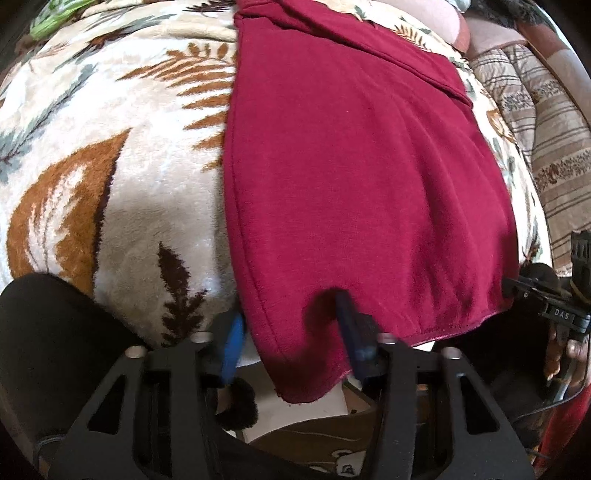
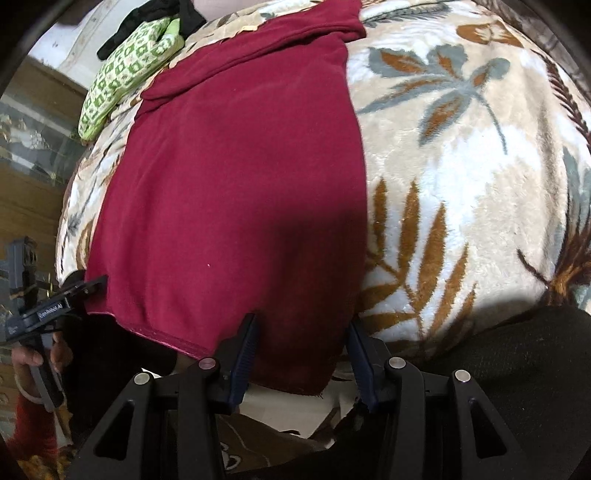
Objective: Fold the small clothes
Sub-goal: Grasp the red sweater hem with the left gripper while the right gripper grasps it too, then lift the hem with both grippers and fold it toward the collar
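Observation:
A dark red garment (image 1: 362,177) lies spread flat on a leaf-patterned blanket (image 1: 140,155), its near hem hanging over the bed edge. My left gripper (image 1: 291,328) is open, its blue fingers (image 1: 232,343) straddling the garment's near left corner. In the right wrist view the same red garment (image 2: 236,177) fills the centre. My right gripper (image 2: 303,339) is open, its fingers (image 2: 245,343) straddling the garment's near right corner. Each gripper also shows at the other view's edge: the right one (image 1: 554,299), the left one (image 2: 48,302).
A green-and-white patterned cloth (image 2: 125,74) and a black item (image 2: 147,22) lie at the blanket's far left. A striped quilt (image 1: 546,147) lies at the right. A black cloth (image 1: 48,332) sits at the near left and also shows in the right wrist view (image 2: 517,362). The bed edge is just below the hem.

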A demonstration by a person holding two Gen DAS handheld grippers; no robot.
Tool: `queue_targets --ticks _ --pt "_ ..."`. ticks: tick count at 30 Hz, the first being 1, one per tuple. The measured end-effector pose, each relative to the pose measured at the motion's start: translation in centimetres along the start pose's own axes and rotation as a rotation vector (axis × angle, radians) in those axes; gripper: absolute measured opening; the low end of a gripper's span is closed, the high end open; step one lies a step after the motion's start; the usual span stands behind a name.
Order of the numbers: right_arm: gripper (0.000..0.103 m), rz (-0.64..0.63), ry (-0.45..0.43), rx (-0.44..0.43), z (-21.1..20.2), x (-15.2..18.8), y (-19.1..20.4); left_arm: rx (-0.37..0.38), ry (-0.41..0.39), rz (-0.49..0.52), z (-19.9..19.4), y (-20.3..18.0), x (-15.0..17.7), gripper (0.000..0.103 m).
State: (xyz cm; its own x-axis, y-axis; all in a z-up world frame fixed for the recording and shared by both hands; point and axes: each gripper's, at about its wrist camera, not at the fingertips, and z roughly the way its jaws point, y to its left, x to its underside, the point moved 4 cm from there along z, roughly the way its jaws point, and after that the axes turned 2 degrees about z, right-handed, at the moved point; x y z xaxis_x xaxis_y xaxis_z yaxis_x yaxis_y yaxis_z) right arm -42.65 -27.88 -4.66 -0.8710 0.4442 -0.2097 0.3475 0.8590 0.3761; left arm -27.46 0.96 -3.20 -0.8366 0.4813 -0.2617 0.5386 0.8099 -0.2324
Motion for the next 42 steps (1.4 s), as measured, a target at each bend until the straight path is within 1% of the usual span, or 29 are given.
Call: queue_targets --ticks 1,2,3,4,5,7,10,12,16,19,23,25,28,33,36,40,42 --pt "0.043 -0.016 -0.003 -0.011 -0.1 0.0 0.2 0.008 0.001 0.002 0.0 -0.1 0.0 0.013" --pt "0.033 -0.039 -0.007 -0.030 -0.2 0.0 0.6 0.020 -0.004 0.005 -0.2 -0.2 -0.1 0.012" --pt "0.028 -0.061 -0.012 -0.042 -0.4 0.1 1.0 0.027 -0.008 0.009 -0.3 -0.3 -0.1 0.011" --pt "0.018 -0.080 -0.022 -0.059 -0.7 0.0 1.4 0.029 -0.011 0.022 -0.4 -0.4 -0.2 0.009" --pt "0.013 -0.091 -0.036 -0.087 -1.1 -0.1 1.7 0.033 -0.015 0.030 -0.7 -0.5 -0.4 0.009" --pt "0.013 -0.088 -0.073 -0.142 -2.4 -0.7 2.0 0.070 -0.041 0.037 -2.0 -0.7 -1.3 0.009" --pt "0.012 -0.069 -0.155 -0.233 -4.9 -2.2 2.2 0.091 -0.085 0.035 -3.8 -0.4 -2.9 0.009" --pt "0.012 -0.061 -0.211 -0.273 -6.5 -3.8 2.3 0.103 -0.107 0.022 -4.6 -0.3 -4.3 0.009" --pt "0.012 -0.039 -0.305 -0.303 -8.3 -6.8 2.2 0.136 -0.157 -0.035 -5.1 0.5 -7.3 0.009" --pt "0.011 -0.040 -0.348 -0.292 -8.8 -9.6 2.6 0.136 -0.187 -0.054 -5.0 0.9 -9.3 0.009" --pt "0.011 -0.039 -0.373 -0.288 -9.2 -13.0 2.6 0.147 -0.222 -0.093 -4.8 1.4 -12.6 0.009" --pt "0.011 -0.031 -0.385 -0.290 -9.0 -15.3 3.1 0.151 -0.241 -0.111 -5.0 1.7 -14.4 0.009" --pt "0.011 -0.020 -0.407 -0.283 -8.9 -18.4 3.0 0.151 -0.274 -0.121 -5.4 2.0 -17.7 0.008" --pt "0.011 0.005 -0.454 -0.265 -8.9 -24.1 2.2 0.123 -0.337 -0.114 -5.6 2.1 -23.8 0.008" --pt "0.010 0.015 -0.472 -0.240 -8.3 -27.9 1.8 0.100 -0.346 -0.124 -4.5 2.6 -27.2 0.008" --pt "0.010 0.043 -0.469 -0.225 -6.9 -31.8 1.0 0.074 -0.349 -0.155 -3.0 3.6 -30.4 0.008" --pt "0.010 0.053 -0.466 -0.203 -5.8 -33.9 0.7 0.062 -0.344 -0.182 -2.2 4.3 -32.1 0.008"
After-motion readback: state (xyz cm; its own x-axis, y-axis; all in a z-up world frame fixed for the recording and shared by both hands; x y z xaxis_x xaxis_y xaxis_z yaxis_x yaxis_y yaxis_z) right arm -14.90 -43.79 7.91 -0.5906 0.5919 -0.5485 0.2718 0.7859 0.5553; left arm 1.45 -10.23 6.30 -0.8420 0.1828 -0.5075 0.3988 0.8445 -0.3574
